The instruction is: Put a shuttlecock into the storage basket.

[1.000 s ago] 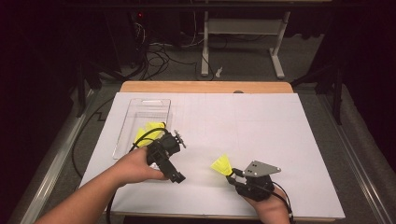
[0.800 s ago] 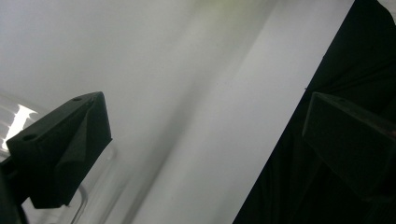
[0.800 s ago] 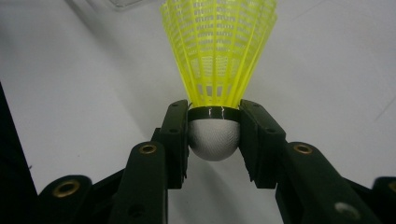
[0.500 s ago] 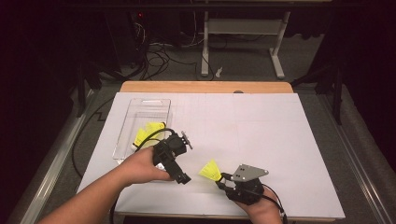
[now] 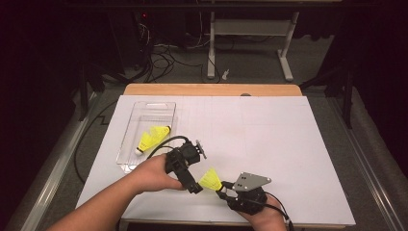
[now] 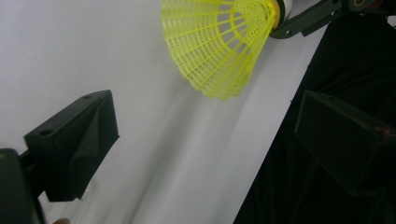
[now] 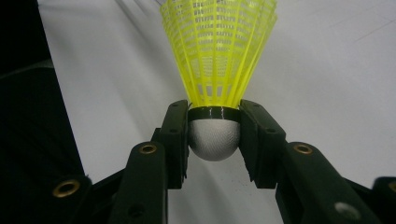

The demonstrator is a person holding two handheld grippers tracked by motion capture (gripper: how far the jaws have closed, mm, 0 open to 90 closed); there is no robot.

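— Where's the right gripper (image 7: 214,135) at?

— I've got it clamped on the shuttlecock (image 7: 217,60) — both pads pinch the white rounded cork head from either side, right under the black band, with the yellow skirt flaring away from me. The jaws are only partly drawn in, as far as the cork lets them. In the high view the shuttlecock (image 5: 210,179) hangs just above the white bench (image 5: 269,139), near its front edge, skirt pointing toward my left gripper (image 5: 194,187).

— And the left one?

— Its jaws stand wide apart, nothing between them, though they've just been closing a little. In the left gripper view the left gripper (image 6: 205,140) faces the shuttlecock (image 6: 217,44); the skirt's open rim sits just ahead of the jaws, not touching either pad. The right gripper's jaw (image 6: 308,21) shows behind it, at the cork end.

— Anything else near the shuttlecock?

— A clear tray (image 5: 166,108) lies farther back on the bench and to the left of it, well apart, with a second yellow shuttlecock (image 5: 153,139) lying on its side inside.
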